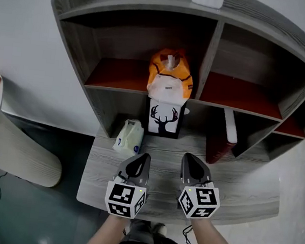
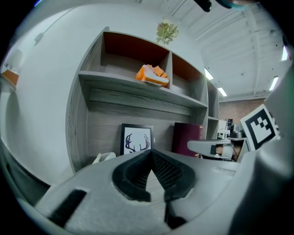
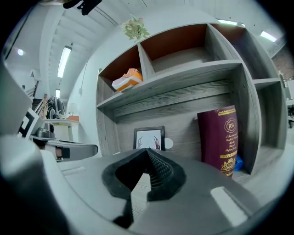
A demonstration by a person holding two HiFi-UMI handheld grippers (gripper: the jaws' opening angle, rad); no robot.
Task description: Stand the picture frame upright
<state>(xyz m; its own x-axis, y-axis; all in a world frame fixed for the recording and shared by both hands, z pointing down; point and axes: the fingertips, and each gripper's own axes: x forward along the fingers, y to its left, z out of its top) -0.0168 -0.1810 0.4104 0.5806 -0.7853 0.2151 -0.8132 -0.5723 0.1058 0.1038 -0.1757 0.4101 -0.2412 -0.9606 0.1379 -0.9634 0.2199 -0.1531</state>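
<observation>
- Head view: deer picture frame (image 1: 163, 119) stands upright on the surface (image 1: 243, 190), by the shelf unit's (image 1: 89, 52) back panel, likely for support.
- Left claw (image 1: 144, 157) and right claw (image 1: 188, 157) hover nearby, both closed, empty.

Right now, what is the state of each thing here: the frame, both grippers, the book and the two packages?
picture frame: standing upright at the back panel.
left gripper: shut, empty.
right gripper: shut, empty.
maroon book: standing upright, right of the frame.
orange package: lying on the upper shelf.
white bag: lying left of the frame.
</observation>
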